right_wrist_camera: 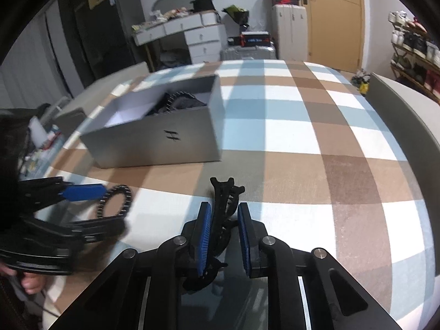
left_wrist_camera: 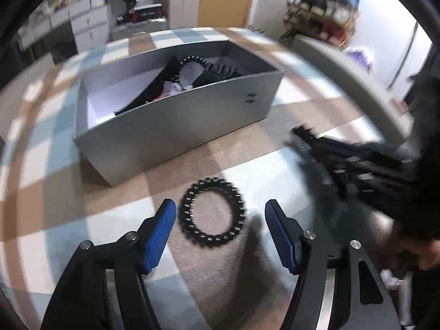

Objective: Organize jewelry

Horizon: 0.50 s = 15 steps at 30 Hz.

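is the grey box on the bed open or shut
Open. The grey box has no lid on, and a black beaded bracelet and dark items show inside.

Each hand-held gripper is a black, matte linkage frame with angular arms, triangular cut-outs and round silver pivot screws at the joints. The left gripper (left_wrist_camera: 220,232) carries two finely ribbed blue rubber pads (left_wrist_camera: 162,236) on its black fingers. The right gripper (right_wrist_camera: 224,236) has the same blue ribbed pads (right_wrist_camera: 204,238), with silver rails showing between its black arms. A bare hand (right_wrist_camera: 30,283) wraps one black handle, beside dark clothing.
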### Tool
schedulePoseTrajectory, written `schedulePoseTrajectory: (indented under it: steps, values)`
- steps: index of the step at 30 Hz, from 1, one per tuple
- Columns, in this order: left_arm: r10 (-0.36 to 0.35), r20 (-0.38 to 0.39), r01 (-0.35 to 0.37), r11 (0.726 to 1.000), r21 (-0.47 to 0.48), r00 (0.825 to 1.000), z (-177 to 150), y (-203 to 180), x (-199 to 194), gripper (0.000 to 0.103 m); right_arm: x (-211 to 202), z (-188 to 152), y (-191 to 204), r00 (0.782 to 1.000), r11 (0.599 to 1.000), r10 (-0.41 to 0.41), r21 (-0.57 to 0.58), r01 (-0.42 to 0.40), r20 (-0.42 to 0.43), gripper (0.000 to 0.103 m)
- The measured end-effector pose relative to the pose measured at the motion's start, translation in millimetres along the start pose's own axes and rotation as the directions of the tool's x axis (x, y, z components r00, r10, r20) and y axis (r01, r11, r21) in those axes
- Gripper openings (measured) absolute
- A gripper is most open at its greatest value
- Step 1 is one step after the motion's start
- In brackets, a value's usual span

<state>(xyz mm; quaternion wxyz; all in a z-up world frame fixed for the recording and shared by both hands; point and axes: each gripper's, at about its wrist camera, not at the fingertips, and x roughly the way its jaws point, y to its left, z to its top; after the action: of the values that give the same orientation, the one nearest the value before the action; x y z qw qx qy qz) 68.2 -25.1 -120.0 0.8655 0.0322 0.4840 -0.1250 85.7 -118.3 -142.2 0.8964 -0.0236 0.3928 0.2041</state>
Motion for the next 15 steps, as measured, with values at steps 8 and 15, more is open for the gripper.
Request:
schedulePoseTrajectory:
  steps: [8, 15]
  values:
    - [0.039, -0.018, -0.038, 0.997, 0.067, 0.999, 7, -18, 3, 0.035, -13, 1, 5, 0.998, 0.999, 0.041, -0.025, -0.039, 0.052, 0.019]
    - [0.05, -0.023, -0.048, 0.996, 0.081, 0.998, 3, -18, -1, 0.025, -22, 4, 4, 0.994, 0.998, 0.069, -0.019, -0.068, 0.09, 0.019]
